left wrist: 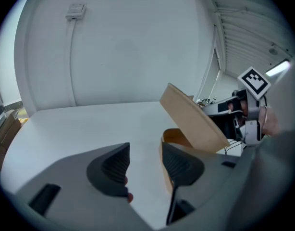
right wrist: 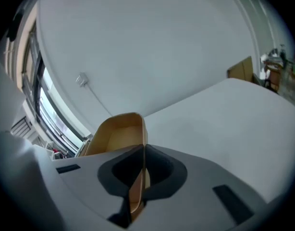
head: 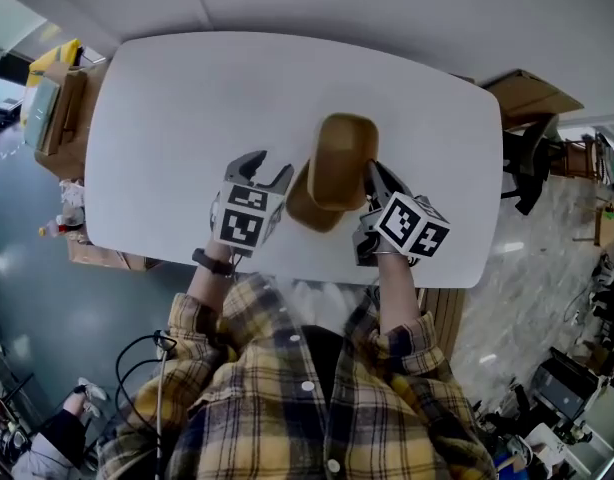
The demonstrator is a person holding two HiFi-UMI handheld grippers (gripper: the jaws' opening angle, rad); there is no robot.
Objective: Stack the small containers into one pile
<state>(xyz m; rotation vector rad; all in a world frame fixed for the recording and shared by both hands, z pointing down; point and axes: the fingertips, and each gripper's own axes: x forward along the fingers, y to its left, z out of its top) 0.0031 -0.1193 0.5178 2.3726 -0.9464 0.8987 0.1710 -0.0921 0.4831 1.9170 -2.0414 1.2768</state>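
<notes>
My right claw (right wrist: 143, 150) pinches the thin wall of a tub (head: 342, 158), tilted above a second tub (head: 309, 208) on the tabletop (head: 187, 118). My left claw (left wrist: 145, 162) is spread beside that one. Both look light and crushable, so a gentle rim grip seems best.

The upper container (head: 342, 158) is held over the lower container (head: 305, 211), set on the table (head: 187, 108) between left gripper (head: 265, 171) and right gripper (head: 375, 176)

White counter (head: 187, 118), rounded corners, plain smooth top; one small brown container (head: 305, 213) sits directly on it, open side up, near the person's edge
</notes>
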